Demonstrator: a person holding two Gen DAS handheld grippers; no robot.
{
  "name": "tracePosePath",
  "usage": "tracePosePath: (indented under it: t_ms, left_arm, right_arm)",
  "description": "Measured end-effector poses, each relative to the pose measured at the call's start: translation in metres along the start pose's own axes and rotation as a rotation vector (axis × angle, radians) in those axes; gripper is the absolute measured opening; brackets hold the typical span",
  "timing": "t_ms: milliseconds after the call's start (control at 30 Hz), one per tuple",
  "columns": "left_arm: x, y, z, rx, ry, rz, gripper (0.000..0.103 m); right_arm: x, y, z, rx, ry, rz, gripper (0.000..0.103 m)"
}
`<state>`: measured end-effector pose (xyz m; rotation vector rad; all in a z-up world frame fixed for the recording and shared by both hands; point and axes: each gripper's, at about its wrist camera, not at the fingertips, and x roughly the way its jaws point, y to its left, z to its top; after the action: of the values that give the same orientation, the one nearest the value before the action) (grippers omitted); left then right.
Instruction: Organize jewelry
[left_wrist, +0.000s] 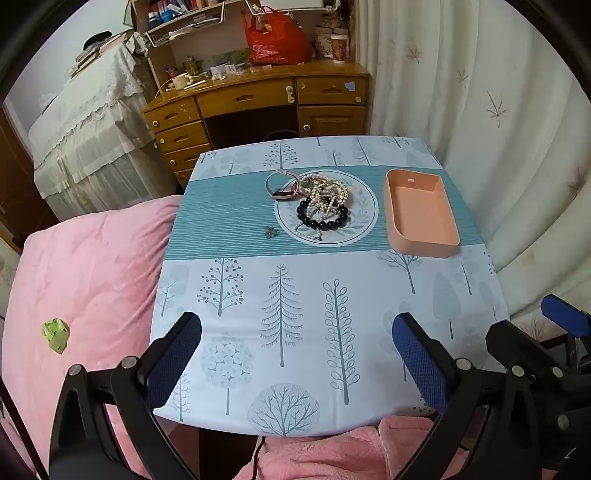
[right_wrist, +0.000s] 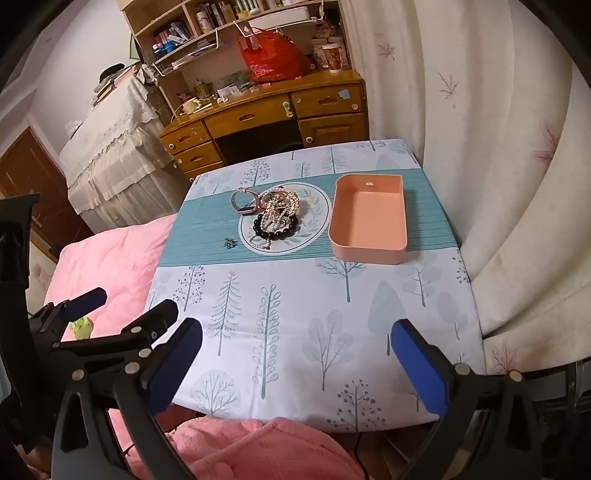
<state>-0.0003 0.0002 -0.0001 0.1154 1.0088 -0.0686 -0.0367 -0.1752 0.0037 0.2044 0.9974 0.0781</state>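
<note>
On the surface (left_wrist: 258, 369), draped in a tree-print cloth, a round plate (left_wrist: 364, 218) holds a tangled heap of jewelry (left_wrist: 325, 201): a black bead bracelet (left_wrist: 325, 221), pearl strands (left_wrist: 308, 230), gold chain and a pinkish watch band (left_wrist: 282, 186) hanging over the plate's far-left rim. A small dark trinket (left_wrist: 270, 232) lies apart, just left of the plate, and an empty peach tray (left_wrist: 421, 212) stands just right of it. The main risk, by the look of it, is the tangle: pinching one strand would likely drag others along, spilling pieces onto the cloth or toward the pink bedding (left_wrist: 92, 277) at the surface's left edge; the thin pearls could also slip from wide padded fingers. The left hand-held gripper (left_wrist: 295, 354) and the right hand-held gripper (right_wrist: 295, 363) both hover at the near edge with fingers spread wide and nothing between them. The jewelry lies well ahead of both, across the cloth, slightly right of the left one's line and left of the right one's; the tray sits ahead of the right.
</note>
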Motion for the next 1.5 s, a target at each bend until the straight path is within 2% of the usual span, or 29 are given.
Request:
tracePosePath:
  t_ms: [1167, 1500]
  left_arm:
    - [-0.007, 0.002, 0.005, -0.010, -0.001, 0.010, 0.102]
    - [-0.005, 0.000, 0.006, 0.000, -0.004, 0.047, 0.102]
  right_arm:
    - [-0.006, -0.004, 0.004, -0.007, -0.002, -0.010, 0.103]
    - [-0.001, -0.008, 0.005, -0.002, 0.004, -0.011, 0.103]
